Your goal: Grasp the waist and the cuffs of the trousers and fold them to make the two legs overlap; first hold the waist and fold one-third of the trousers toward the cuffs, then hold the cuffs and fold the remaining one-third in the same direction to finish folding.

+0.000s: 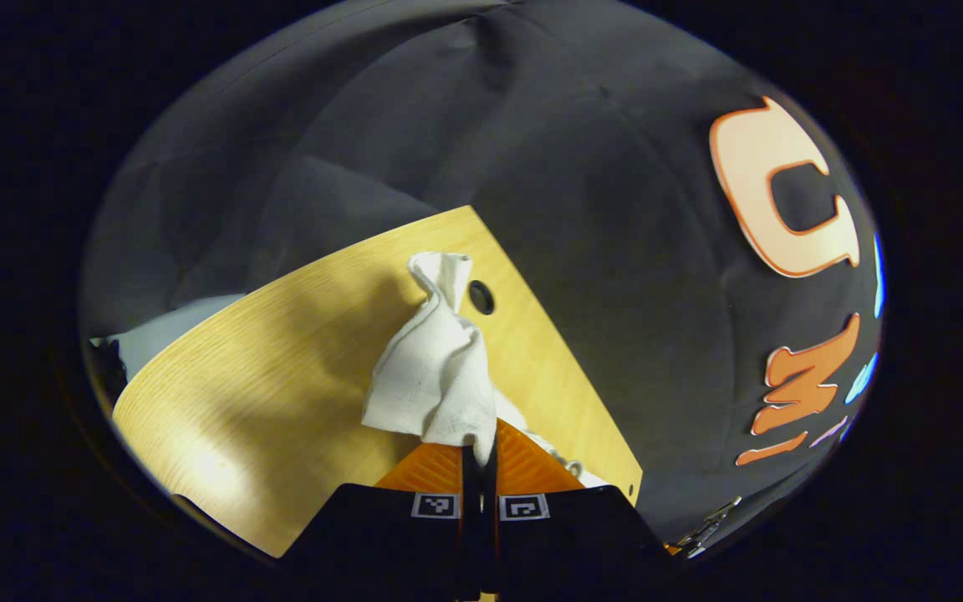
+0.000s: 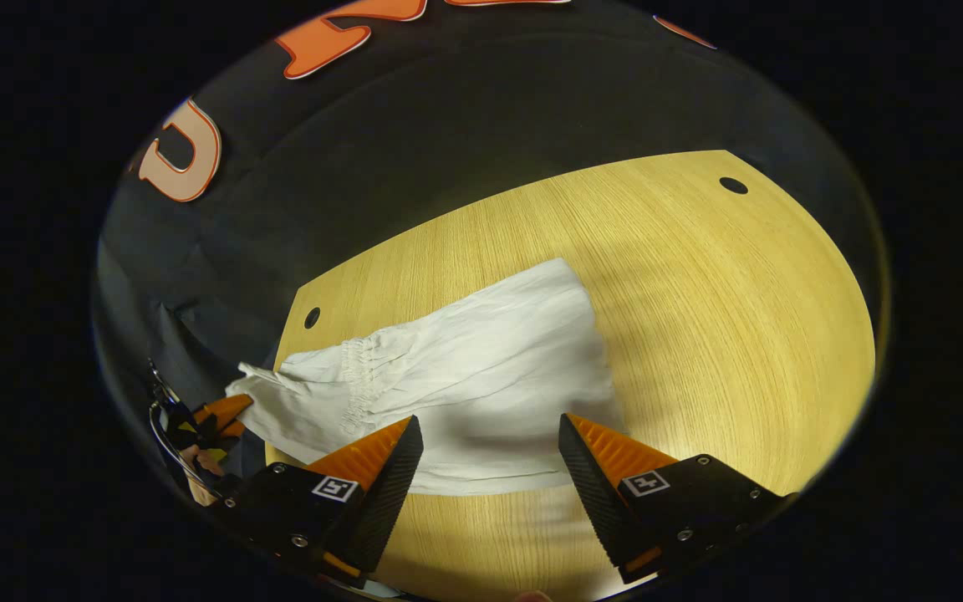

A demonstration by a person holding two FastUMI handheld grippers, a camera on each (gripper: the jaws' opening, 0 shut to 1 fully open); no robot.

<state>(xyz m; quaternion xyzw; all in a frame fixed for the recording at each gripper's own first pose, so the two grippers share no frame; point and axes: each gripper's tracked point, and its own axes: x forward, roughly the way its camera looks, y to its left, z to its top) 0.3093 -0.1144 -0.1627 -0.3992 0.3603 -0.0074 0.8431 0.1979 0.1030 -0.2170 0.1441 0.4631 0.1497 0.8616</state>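
Where the left gripper (image 1: 479,451) sits at the 6 o'clock edge of the left gripper view, its two fingers are pressed together on a bunch of white cloth — a gathered end of the trousers (image 1: 435,368), which rises from the fingertips toward 12 o'clock and ends in a twisted peak beside a dark round hole (image 1: 481,297) in the wooden table (image 1: 264,376). In the right gripper view the right gripper (image 2: 490,451) is spread wide, fingers apart and touching nothing, poised above the near hem. There the trousers (image 2: 481,368) lie flat across the table (image 2: 741,334), an elastic, ruffled band toward 9 o'clock, where the cloth lifts off the board — drawn to the left gripper (image 2: 226,411) at the 8 o'clock edge.
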